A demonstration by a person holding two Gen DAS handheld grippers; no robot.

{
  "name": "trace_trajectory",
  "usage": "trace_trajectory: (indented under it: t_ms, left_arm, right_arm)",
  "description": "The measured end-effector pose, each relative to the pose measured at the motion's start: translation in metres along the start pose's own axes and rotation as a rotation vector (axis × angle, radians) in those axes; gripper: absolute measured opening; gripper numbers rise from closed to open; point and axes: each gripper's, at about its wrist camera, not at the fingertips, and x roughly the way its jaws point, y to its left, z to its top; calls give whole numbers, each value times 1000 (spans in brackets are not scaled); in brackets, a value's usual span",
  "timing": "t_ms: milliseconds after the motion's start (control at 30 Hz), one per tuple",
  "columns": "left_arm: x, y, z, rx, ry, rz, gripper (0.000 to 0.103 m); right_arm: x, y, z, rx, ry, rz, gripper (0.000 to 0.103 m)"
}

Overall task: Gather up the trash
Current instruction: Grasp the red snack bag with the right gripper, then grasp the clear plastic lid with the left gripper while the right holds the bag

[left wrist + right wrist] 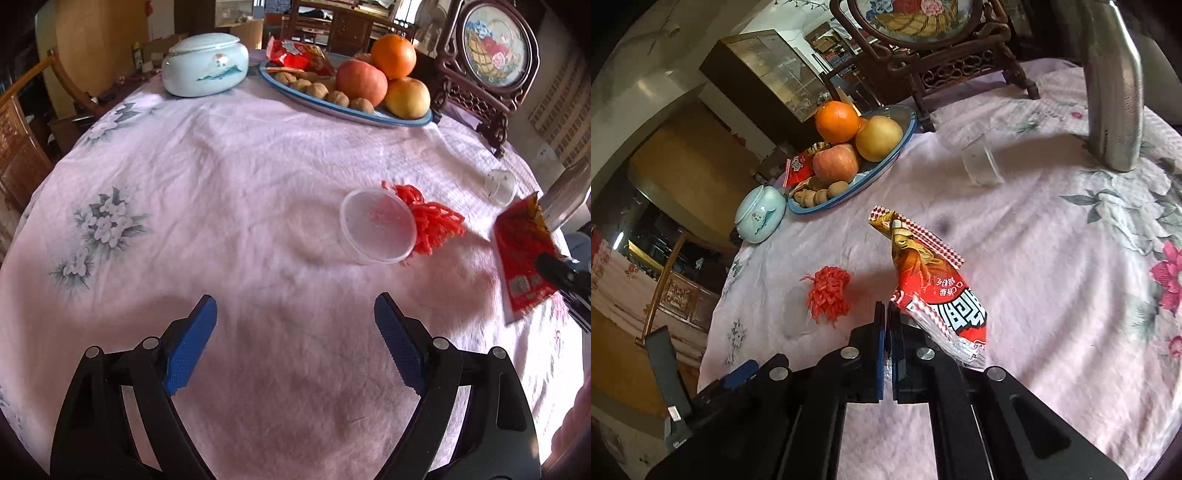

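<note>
My right gripper (pixel 886 314) is shut on a red snack wrapper (pixel 934 288) and holds it up above the pink tablecloth (pixel 1052 266); the wrapper also shows at the right edge of the left wrist view (pixel 521 254). My left gripper (pixel 295 332) is open and empty, low over the cloth. Ahead of it to the right a clear plastic cup (pixel 376 227) lies on its side beside a red foam net (pixel 432 219). The net also shows in the right wrist view (pixel 829 291), left of the wrapper. A small clear cup (pixel 500 186) stands further right, also in the right wrist view (pixel 982 160).
A blue plate (pixel 388 118) with fruit, walnuts and a red packet stands at the back, next to a pale lidded jar (pixel 205 64). A carved wooden screen (pixel 487 62) stands at the back right. A metal flask (pixel 1115 88) stands near the right edge. Chairs surround the table.
</note>
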Motion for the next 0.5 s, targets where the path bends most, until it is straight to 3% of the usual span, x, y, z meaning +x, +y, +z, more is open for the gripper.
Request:
trace_trajectory:
  t_ms: [133,500]
  left_arm:
    - [9,-14,7,39,-19,59,84]
    - [39,-43,28,148,-38,132,84]
  right_arm:
    - [-14,-8,-9,-26,-45,-5,4]
    - [-19,-23,-11,-14,-19,68,4]
